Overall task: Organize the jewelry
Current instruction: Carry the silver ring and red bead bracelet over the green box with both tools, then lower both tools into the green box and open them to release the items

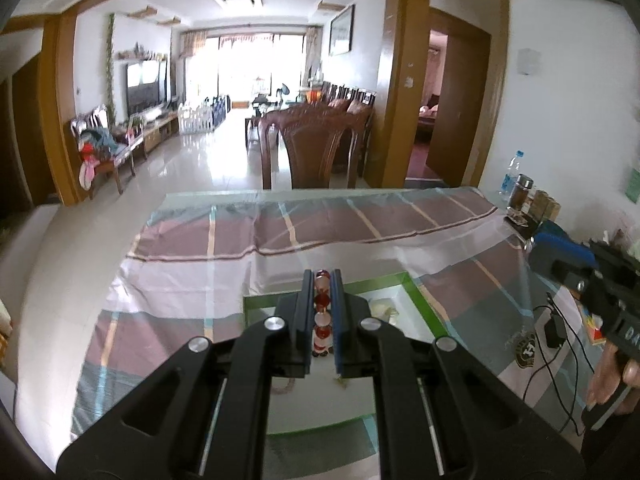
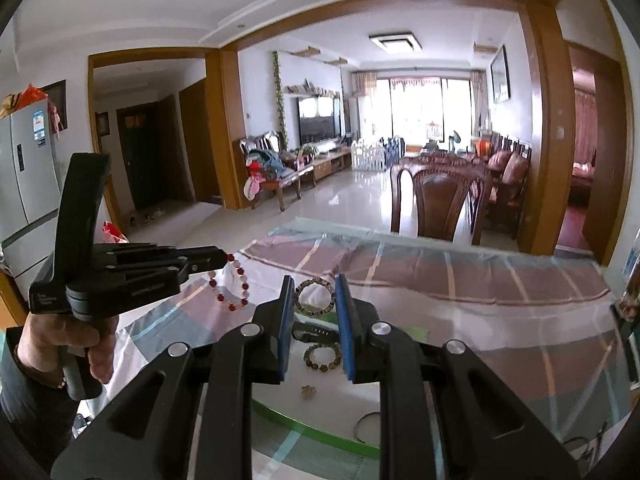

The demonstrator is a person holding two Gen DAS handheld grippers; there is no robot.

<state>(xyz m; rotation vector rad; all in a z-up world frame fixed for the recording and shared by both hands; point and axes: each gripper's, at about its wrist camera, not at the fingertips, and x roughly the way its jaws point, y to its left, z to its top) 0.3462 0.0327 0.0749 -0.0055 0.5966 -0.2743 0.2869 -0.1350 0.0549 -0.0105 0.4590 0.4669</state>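
Red-and-white bead bracelet [image 1: 322, 312] pinched in left gripper [image 1: 322, 280], frame centre, raised over green-rimmed tray [image 1: 424, 300]. Right gripper [image 2: 311, 292] spread apart, holding nothing, lower centre of its view; brown bead bracelet [image 2: 315, 296] showing btwn fingers, tray w/ more pieces below. Plaid tablecloth [image 1: 280, 232] underneath.

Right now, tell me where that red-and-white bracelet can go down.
Free: the striped tablecloth left of the green-rimmed tray, and the far strip toward the wooden chair. Crowded: the tray's middle, holding two beaded bracelets, and the right edge by the cables.
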